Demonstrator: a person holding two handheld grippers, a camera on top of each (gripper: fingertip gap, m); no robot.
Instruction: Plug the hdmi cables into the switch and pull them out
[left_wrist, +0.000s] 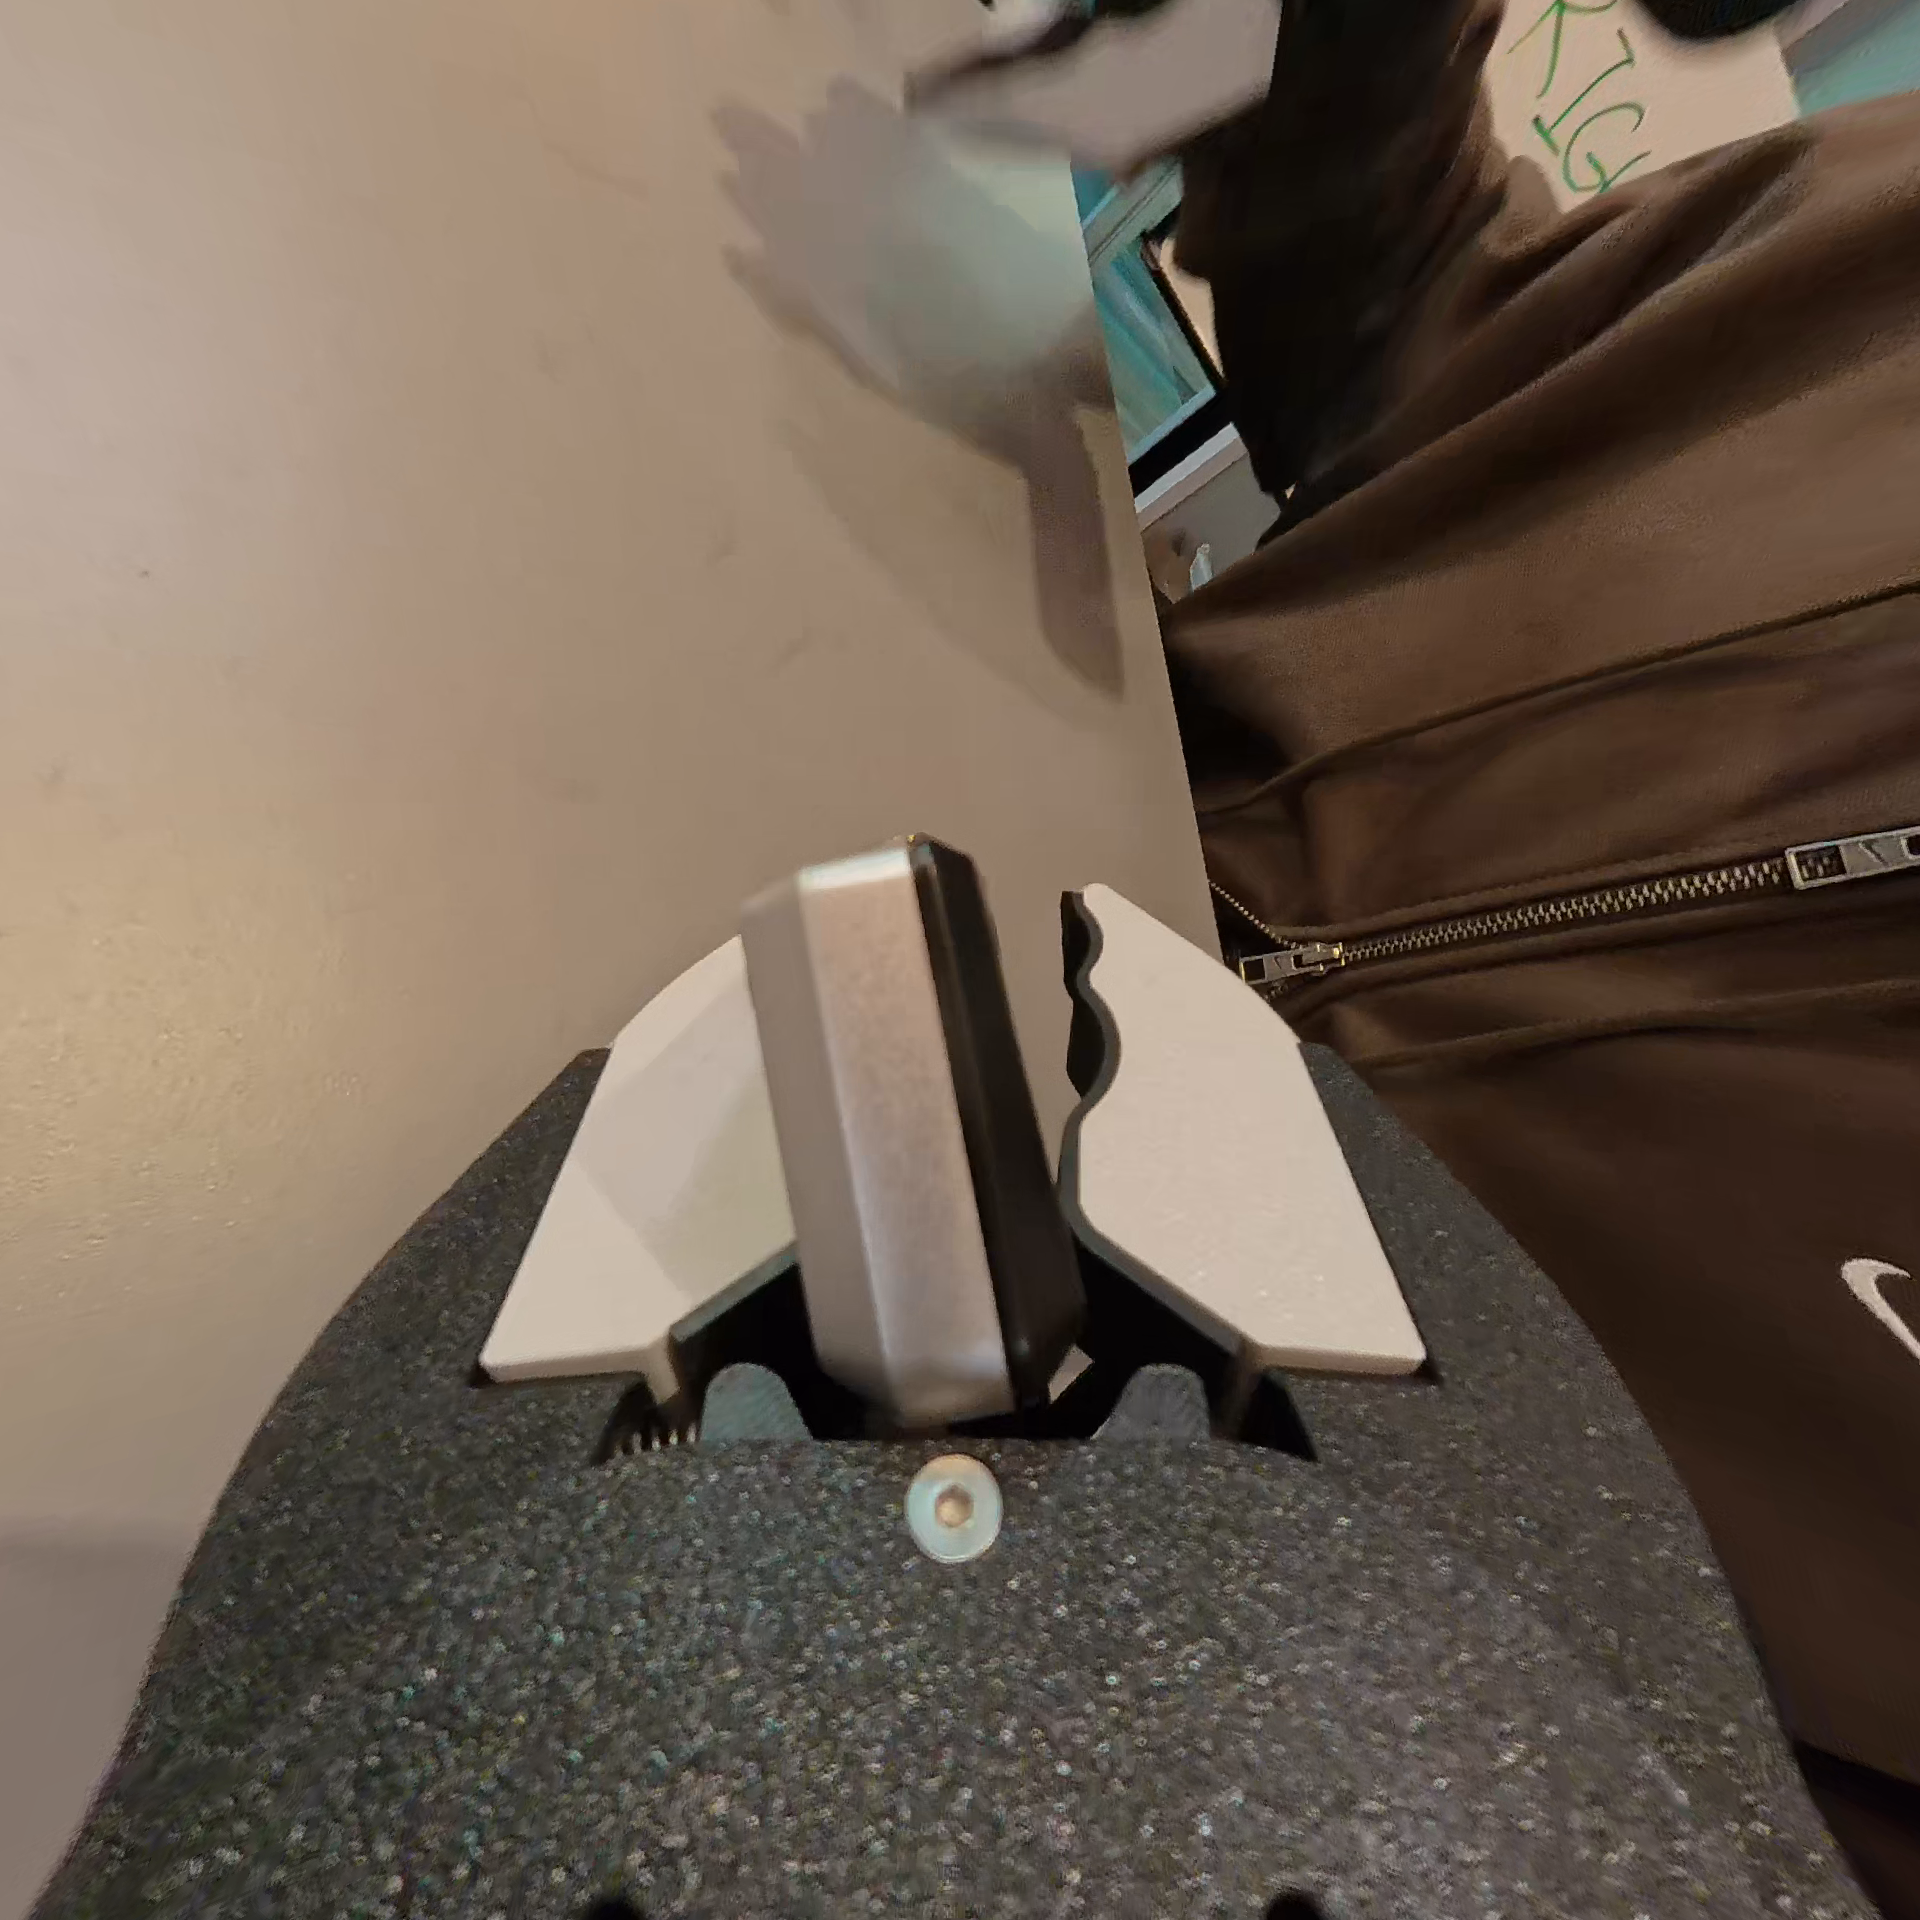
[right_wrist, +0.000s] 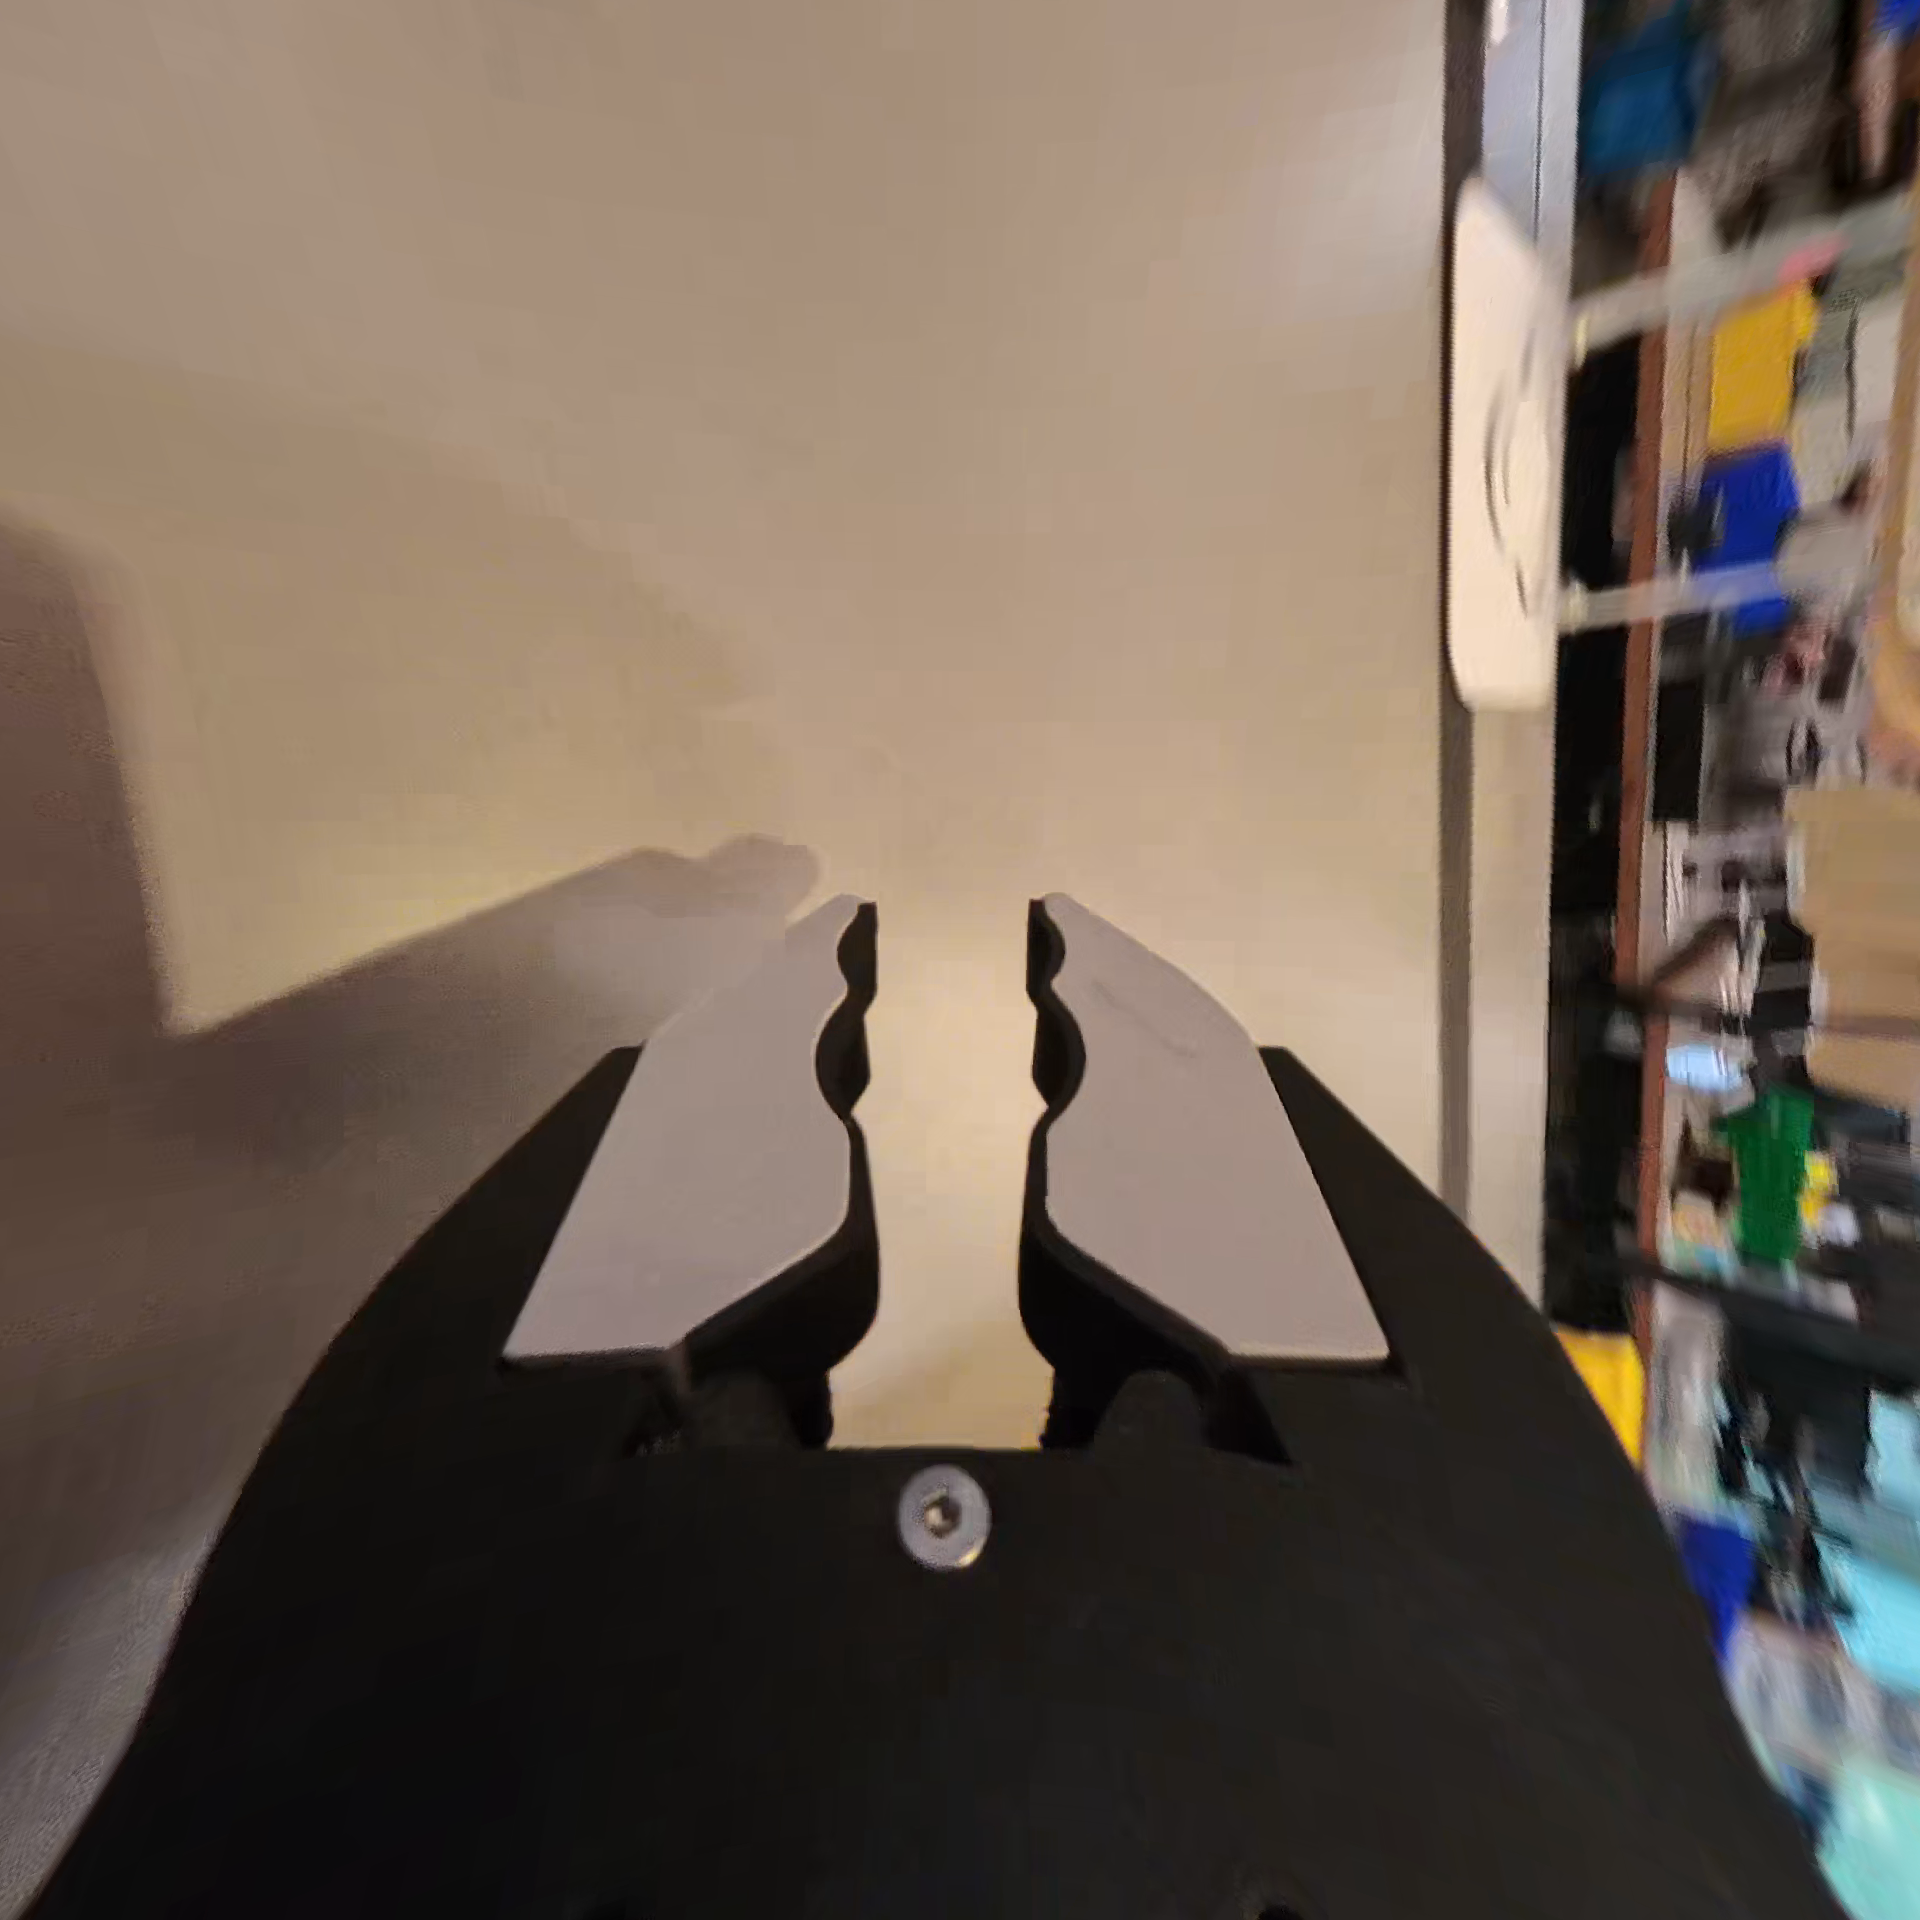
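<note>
Beige matt surface (left_wrist: 416, 520) fills both wrist views, with gripper shadows cast across it. At 3 o'clock in the left view is a person's brown zip-up hooded jacket (left_wrist: 1558, 727). At 3 o'clock in the right view are blurred, cluttered shelves of coloured bins (right_wrist: 1766, 935), with a white rounded plastic housing (right_wrist: 1496, 468) at 2 o'clock. Left gripper (left_wrist: 914, 925): jaws stand moderately apart around a flat rounded-corner slab, silver-grey metal body with a black face (left_wrist: 894, 1122), which sits dead centre between the fingers. The slab is tilted, top leaning toward 11 o'clock and lower end deep in the jaw throat. The scalloped black pad of the finger on the 3 o'clock side (left_wrist: 1086, 997) stands clear of the black face at the tip and meets it only lower down. The opposite pad is hidden behind the metal body, so contact there is probably present but unconfirmed. Judgement: the hold is low and skewed, not square across the flat faces. Slow, steady wrist motion would suit it, since a jolt could pivot the slab. Right gripper (right_wrist: 951, 914): fingers partly open with nothing between them, only bare surface beyond the tips. It touches nothing.
</note>
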